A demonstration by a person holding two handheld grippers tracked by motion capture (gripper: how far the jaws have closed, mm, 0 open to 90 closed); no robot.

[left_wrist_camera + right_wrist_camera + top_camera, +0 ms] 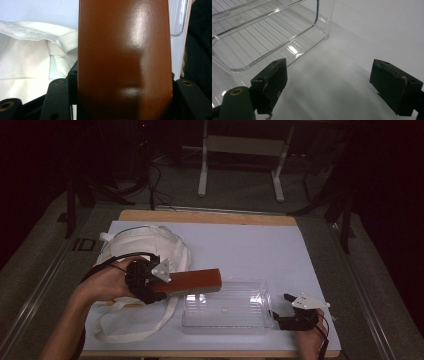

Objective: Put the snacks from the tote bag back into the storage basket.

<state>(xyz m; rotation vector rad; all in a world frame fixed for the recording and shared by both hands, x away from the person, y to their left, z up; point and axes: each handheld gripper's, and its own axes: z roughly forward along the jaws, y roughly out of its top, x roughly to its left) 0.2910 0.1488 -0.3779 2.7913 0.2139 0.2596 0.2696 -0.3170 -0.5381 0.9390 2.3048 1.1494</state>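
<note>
Looks stiff, glossy and likely slippery – a long brown box (pixel 192 281) held level over the near-left rim of the clear tray (pixel 260 320), best taken near one end. Pinched at that end by the left gripper (pixel 150 282), jaws pressed on its sides. Spread wide and empty – the right gripper (pixel 290 312), just beside the tray's right wall
</note>
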